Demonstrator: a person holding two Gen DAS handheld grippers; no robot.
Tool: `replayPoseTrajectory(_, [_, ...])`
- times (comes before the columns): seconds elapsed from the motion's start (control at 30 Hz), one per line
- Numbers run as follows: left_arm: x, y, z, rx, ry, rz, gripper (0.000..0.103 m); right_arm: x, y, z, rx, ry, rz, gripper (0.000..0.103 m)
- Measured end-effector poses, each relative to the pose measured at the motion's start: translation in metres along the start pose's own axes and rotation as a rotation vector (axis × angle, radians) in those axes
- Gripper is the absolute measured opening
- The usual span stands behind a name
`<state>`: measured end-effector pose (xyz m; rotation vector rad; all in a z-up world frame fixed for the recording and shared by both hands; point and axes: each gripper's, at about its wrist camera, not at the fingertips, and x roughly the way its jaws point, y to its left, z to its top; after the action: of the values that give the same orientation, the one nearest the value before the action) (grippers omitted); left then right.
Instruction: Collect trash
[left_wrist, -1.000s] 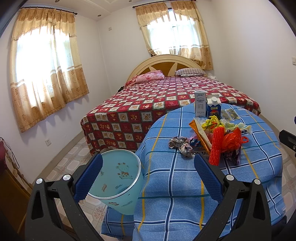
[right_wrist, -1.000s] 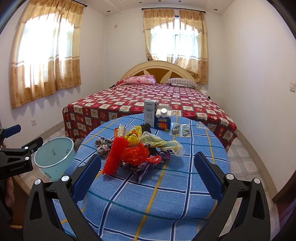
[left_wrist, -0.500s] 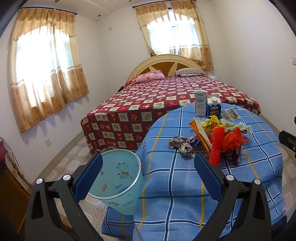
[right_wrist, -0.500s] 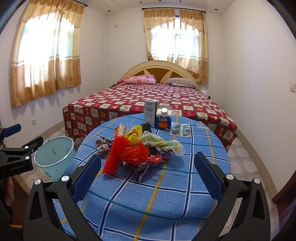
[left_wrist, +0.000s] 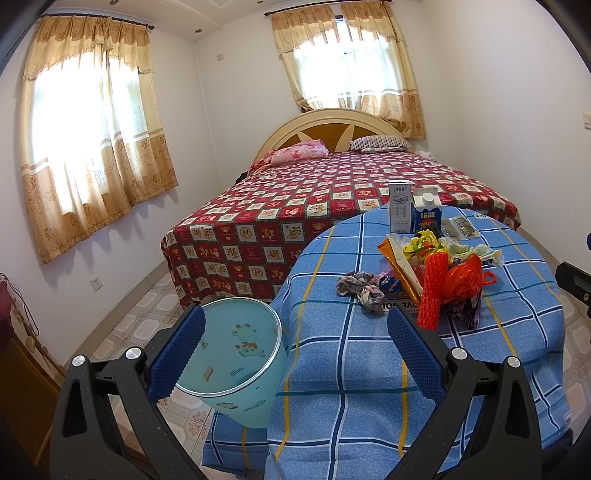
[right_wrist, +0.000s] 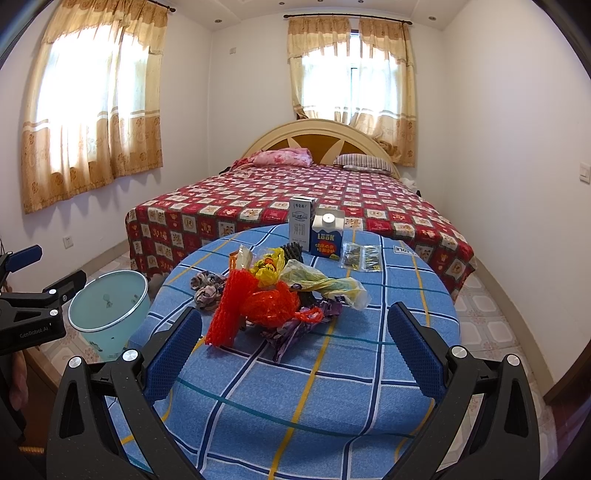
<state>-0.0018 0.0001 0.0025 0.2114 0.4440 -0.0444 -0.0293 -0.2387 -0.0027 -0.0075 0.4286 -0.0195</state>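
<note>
While nothing's grabbed yet, both claws gape empty.
Trash pile (right_wrist: 280, 295) sits ahead of my right claw (right_wrist: 294, 347) on worktop (right_wrist: 332, 376); bin (left_wrist: 229, 354) by left claw (left_wrist: 295, 352). Next: reach, pinch red netting (right_wrist: 229, 314).

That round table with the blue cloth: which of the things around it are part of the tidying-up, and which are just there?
Part of the job:
red foam net
orange mesh bag
yellow wrapper
clear plastic bag
teal bin on the floor beside the table
possibly the two cartons

Just there:
bed
pillows
curtains
</note>
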Motion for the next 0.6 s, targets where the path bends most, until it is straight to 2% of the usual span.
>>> replayPoseTrajectory(0.6, [0.0012, 0.0028, -0.0003, 0.001, 0.005, 0.000, 0.097, -0.0001, -0.0007, 0.0004, -0.001, 0.002, 0.001, 0.098])
